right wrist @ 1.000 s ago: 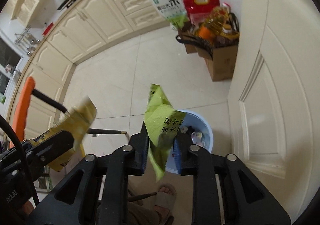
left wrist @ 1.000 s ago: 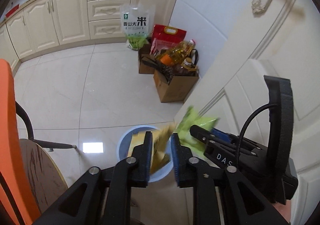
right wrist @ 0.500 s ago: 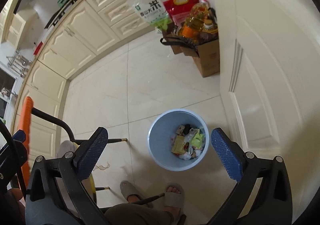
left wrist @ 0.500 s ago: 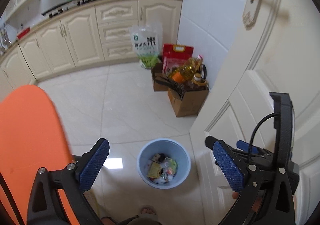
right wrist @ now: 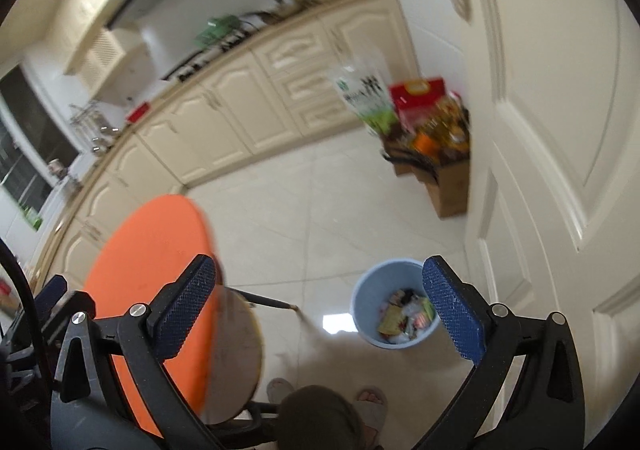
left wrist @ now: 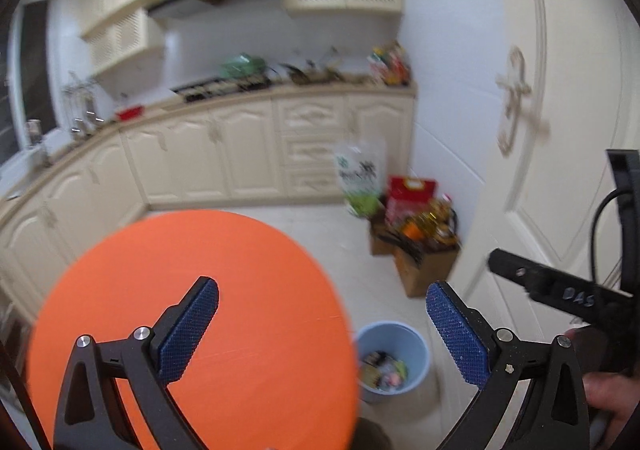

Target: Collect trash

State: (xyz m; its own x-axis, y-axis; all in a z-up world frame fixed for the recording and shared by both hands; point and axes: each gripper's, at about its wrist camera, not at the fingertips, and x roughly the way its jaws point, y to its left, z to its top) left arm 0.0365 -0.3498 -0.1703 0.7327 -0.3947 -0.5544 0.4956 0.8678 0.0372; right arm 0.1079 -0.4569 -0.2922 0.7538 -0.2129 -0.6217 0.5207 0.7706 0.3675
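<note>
Both drops done: left gripper [left wrist: 322, 324] and right gripper [right wrist: 319, 304] fingers now spread wide, empty, lifted away. Wrappers now lie in the round light-blue plastic bin [right wrist: 394, 304] on the floor at 5 o'clock. Round orange counter [left wrist: 192, 330] looks bare, so 0 trash left.

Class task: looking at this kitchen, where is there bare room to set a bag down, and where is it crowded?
Free: the orange tabletop shows nothing on it, and the tiled floor lies bare between the cabinets and the blue bin. Crowded: the corner by the door, where cardboard boxes and bags stand, and the countertop.
</note>
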